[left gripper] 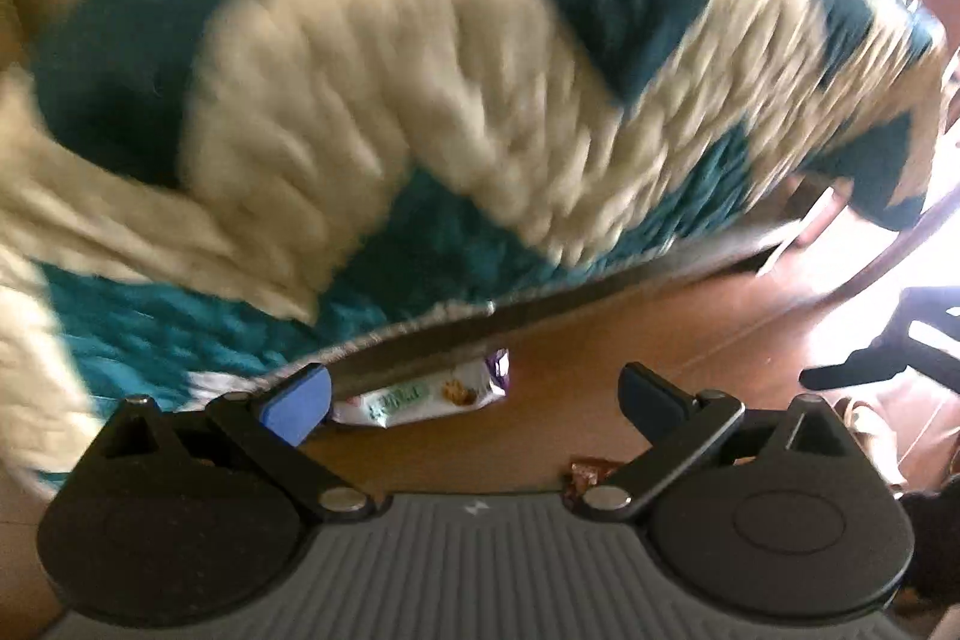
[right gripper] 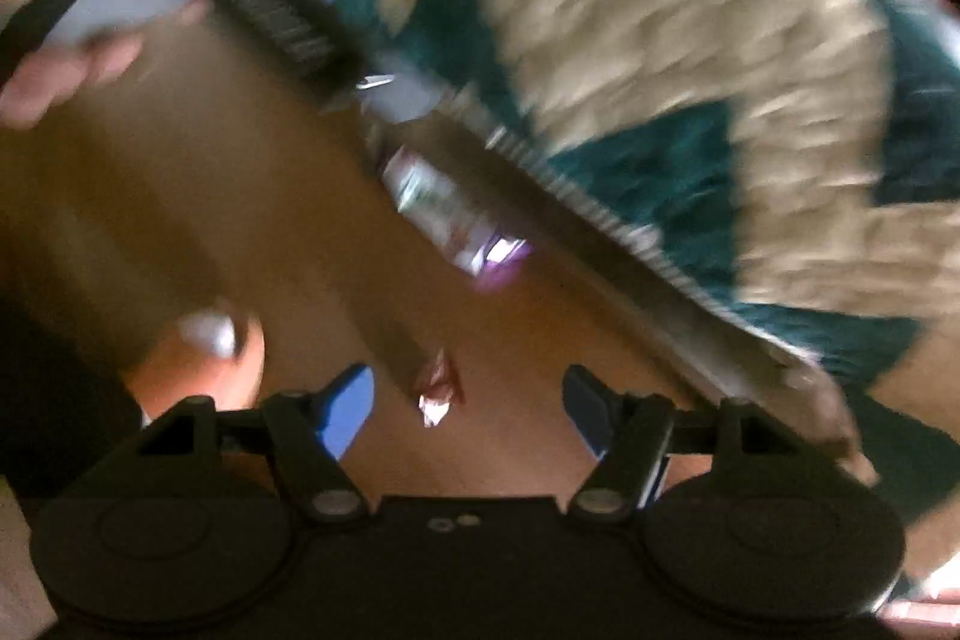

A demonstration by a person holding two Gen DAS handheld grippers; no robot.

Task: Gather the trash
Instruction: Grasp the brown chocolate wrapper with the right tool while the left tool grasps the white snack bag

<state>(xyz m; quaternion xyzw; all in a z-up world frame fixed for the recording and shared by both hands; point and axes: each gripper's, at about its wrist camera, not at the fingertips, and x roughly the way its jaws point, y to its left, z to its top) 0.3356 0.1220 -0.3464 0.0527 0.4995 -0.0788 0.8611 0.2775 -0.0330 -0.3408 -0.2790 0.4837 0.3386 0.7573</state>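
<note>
Below, both grippers gape wide and empty. Ahead of the left gripper (left gripper: 474, 403) lies a snack packet (left gripper: 420, 394); a small wrapper (right gripper: 438, 388) sits between the right gripper (right gripper: 468, 403) jaws.

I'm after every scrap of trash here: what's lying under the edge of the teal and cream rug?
A white snack wrapper with a purple end pokes out from under the rug's lifted edge onto the wood floor. Its near part shows; the rest, and anything further under, is covered.

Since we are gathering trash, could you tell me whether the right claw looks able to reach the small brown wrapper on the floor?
Probably yes: the right claw is open with the small brown wrapper just ahead on bare floor.
</note>
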